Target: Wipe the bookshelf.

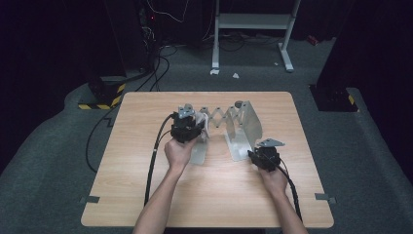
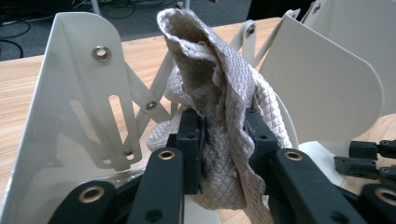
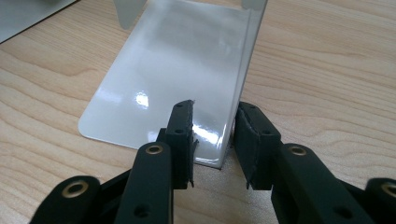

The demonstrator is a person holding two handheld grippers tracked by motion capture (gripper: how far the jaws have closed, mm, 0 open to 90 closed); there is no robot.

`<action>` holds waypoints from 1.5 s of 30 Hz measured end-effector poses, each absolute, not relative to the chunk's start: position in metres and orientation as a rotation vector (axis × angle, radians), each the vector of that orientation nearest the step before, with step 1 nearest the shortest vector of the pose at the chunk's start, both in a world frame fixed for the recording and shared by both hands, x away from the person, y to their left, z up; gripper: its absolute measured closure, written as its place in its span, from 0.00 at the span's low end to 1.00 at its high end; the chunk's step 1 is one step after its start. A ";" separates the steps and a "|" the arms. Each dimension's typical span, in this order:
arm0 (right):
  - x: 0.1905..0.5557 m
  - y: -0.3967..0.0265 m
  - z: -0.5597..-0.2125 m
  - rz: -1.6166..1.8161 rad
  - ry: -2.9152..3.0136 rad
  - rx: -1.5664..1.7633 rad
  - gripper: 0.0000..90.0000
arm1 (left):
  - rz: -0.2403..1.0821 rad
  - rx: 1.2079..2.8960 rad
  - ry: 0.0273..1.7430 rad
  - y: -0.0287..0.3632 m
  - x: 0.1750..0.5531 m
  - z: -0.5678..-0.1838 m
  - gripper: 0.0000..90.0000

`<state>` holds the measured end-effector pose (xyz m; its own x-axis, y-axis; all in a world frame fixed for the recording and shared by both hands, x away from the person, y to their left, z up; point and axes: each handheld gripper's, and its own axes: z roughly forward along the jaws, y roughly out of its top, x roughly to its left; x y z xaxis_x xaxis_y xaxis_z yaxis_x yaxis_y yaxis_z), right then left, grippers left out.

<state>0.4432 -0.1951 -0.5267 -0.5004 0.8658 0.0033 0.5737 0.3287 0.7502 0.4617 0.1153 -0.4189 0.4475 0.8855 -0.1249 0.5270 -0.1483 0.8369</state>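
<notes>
My right tongs (image 3: 212, 140) sit at the near right of the surface (image 1: 146, 195), jaws standing either side of the upright wall of the right bracket (image 3: 177, 74). The wall's edge runs down between them; I cannot tell if the pads press on it. Its glossy base plate lies flat on the wood, just ahead of the left jaw.

My left tongs (image 2: 223, 140) are clamped on the cloth (image 2: 219, 93), a quilted beige rag bunched between the pads. It stands up out of the jaws, top end folded over, lower end hanging below the pads. In the high view the left tongs (image 1: 187, 127) are over the left bracket (image 1: 199, 151), cloth just past the fingers.

Beyond the cloth, the left bracket's plate (image 2: 70, 107) stands upright to one side, the right bracket to the other. The scissor links (image 1: 219, 117) join both brackets mid-surface.
</notes>
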 end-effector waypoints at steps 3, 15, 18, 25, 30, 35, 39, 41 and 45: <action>0.443 -0.195 -0.527 0.995 2.201 1.267 0.76 | 0.506 1.822 1.212 0.116 0.464 -0.420 0.80; 0.441 -0.194 -0.527 0.992 2.206 1.254 0.83 | 0.517 1.856 1.225 0.114 0.467 -0.424 0.80; 0.440 -0.193 -0.527 0.986 2.206 1.240 0.86 | 0.518 1.859 1.226 0.114 0.467 -0.425 0.80; 0.439 -0.192 -0.527 0.981 2.208 1.227 0.91 | 0.518 1.899 1.236 0.111 0.470 -0.432 0.80; 0.439 -0.192 -0.527 0.981 2.210 1.223 0.91 | 0.505 1.904 1.245 0.110 0.472 -0.436 0.80; 0.439 -0.192 -0.527 0.981 2.211 1.221 0.91 | 0.528 1.923 1.237 0.108 0.471 -0.439 0.80; 0.439 -0.192 -0.527 0.981 2.211 1.221 0.91 | 0.530 1.918 1.234 0.108 0.470 -0.440 0.81; 0.439 -0.192 -0.527 0.981 2.211 1.220 0.91 | 0.526 1.911 1.230 0.109 0.470 -0.438 0.81; 0.439 -0.192 -0.527 0.981 2.212 1.219 0.91 | 0.535 1.887 1.218 0.111 0.468 -0.432 0.81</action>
<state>0.4388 -0.1915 -0.5266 -0.5220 0.8524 -0.0310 0.5492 0.3637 0.7524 0.4681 0.1108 -0.4320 0.4449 0.8925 -0.0739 0.5497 -0.2070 0.8093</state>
